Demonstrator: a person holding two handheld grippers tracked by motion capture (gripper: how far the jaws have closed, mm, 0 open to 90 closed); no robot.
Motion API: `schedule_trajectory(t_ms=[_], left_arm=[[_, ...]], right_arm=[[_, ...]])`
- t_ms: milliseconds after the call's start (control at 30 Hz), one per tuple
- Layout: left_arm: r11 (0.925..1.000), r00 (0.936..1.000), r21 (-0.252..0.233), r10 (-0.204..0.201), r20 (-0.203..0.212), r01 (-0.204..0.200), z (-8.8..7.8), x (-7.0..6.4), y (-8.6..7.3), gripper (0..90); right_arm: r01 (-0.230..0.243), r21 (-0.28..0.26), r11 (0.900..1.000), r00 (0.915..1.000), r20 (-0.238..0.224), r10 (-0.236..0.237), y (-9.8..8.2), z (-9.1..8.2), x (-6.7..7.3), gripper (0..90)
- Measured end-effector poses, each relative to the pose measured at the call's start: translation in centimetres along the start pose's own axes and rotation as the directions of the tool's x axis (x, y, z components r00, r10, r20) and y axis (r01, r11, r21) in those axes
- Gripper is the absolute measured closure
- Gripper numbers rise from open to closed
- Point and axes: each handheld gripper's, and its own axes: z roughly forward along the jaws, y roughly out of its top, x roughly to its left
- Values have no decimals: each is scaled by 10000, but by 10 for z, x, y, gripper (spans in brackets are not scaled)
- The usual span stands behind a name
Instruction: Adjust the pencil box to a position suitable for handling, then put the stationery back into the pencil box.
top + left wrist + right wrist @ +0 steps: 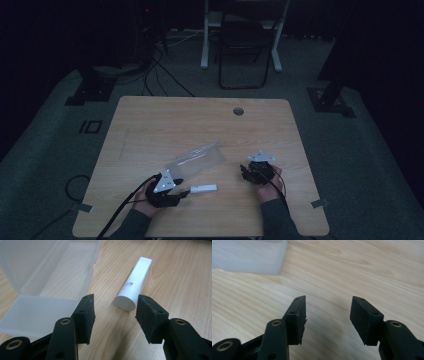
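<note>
A white tube [203, 188] [133, 285] lies flat on the wooden table [150, 125], its round cap end pointing at my left gripper [181, 194] [115, 312]. That gripper is open and low, and the cap sits just ahead of the gap between its jaws, nearer the right jaw. A clear plastic box [196, 158] [42, 277] lies open beside the tube, to its left in the left gripper view. My right gripper [246, 171] [328, 315] is open over bare wood, with a corner of the clear box [249, 257] ahead and to its left.
A round cable hole [238, 111] sits near the table's far edge. Beyond the table stand a dark folding chair [244, 45] and white desk legs [205, 40], with cables across the floor. The room is dim.
</note>
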Motion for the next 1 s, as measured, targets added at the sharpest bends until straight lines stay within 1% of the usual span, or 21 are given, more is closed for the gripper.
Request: schedule_trajectory(t_ms=[67,133,167,200,267,367,467,667,767,833,867,1000], left_arm=[[10000,10000,17,23,45,-23,1,-1,1,488],[10000,10000,30,49,69,-49,2,-2,1,487],[10000,10000,30,49,69,-49,2,-2,1,487],[10000,9998,15,91,155,-92,3,-3,2,485],[10000,9996,-26,22,267,-21,4,-4,3,483],[9999,9992,-110,-1,393,6,4,-5,4,483],[9997,9986,-247,27,520,-15,4,-8,6,481],[9993,9984,-335,158,541,-140,6,-11,11,462],[9991,9982,-377,226,558,-205,8,-12,14,456],[9992,9980,-377,137,622,-114,9,-12,16,452],[9992,9980,-377,137,622,-114,9,-12,16,451],[9987,9971,-395,334,683,-308,8,-14,23,450]], right_arm=[[-25,19,10000,10000,33,25,-5,-5,-7,462],[-17,27,10000,10000,37,17,-6,-7,-9,462],[2,6,10000,9999,104,-3,-9,-10,-13,462],[-48,5,10000,9998,172,48,-13,-15,-20,460],[-133,38,9999,9996,258,132,-18,-18,-24,457],[-315,232,9992,9991,306,308,-25,-20,-28,452],[-436,333,9985,9986,324,425,-31,-21,-31,448],[-519,403,9978,9982,315,507,-35,-20,-32,439],[-679,323,9972,9975,218,672,-36,-19,-34,435],[-889,288,9956,9960,128,886,-37,-18,-35,434],[-889,288,9956,9960,128,886,-37,-18,-35,434],[-1049,222,9942,9945,12,1049,-38,-17,-38,428]])
